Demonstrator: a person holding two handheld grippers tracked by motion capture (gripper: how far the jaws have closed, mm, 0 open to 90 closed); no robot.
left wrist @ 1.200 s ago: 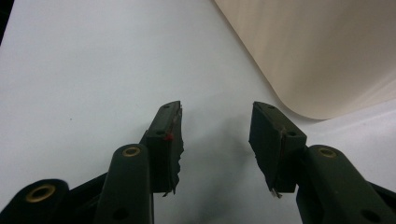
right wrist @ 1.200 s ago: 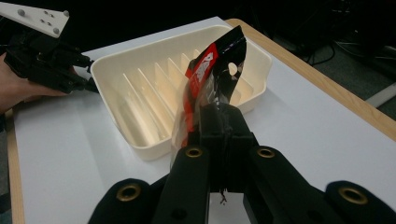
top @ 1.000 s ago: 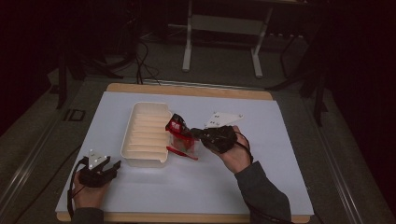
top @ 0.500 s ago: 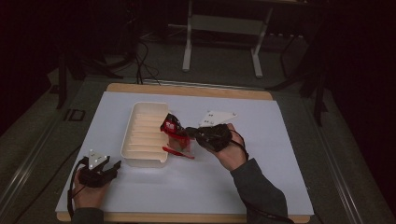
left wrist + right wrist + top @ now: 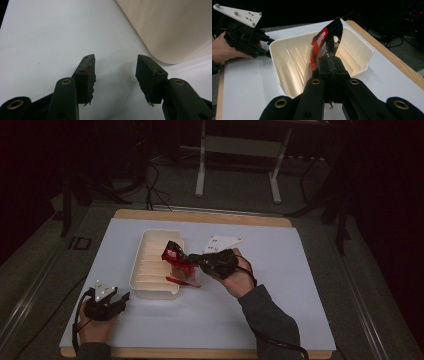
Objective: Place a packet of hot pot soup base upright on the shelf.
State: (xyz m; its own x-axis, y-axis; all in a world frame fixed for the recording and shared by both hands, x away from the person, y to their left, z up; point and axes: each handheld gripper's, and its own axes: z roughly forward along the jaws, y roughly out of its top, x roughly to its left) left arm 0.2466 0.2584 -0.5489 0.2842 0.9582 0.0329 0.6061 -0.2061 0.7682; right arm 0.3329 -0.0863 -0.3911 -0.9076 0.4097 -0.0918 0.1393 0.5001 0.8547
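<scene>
One white ribbed tray (image 5: 150,270) stands on the white table sheet (image 5: 280,270), a little to the nine o'clock side of the sheet's middle, and it looks bare inside. Two packets can be counted: one red-and-black packet (image 5: 175,256) held up in the air over the tray's three o'clock rim, and one red packet (image 5: 182,281) lying flat on the sheet, touching or just beside that same rim toward five o'clock. Two grippers are at work, one in each hand. The right gripper (image 5: 197,261) reaches in from the three o'clock side of the tray with its jaws pressed tight together on the lower edge of the red-and-black packet; in the right gripper view that packet (image 5: 325,47) stands upright out of the closed jaws, with the tray (image 5: 289,62) behind it. The left gripper (image 5: 120,299) rests low on the sheet at about seven o'clock from the tray, near its corner but apart from it. In the left gripper view its jaws stand wide apart over the bare sheet, with the tray's rounded corner (image 5: 172,30) at about one o'clock.
</scene>
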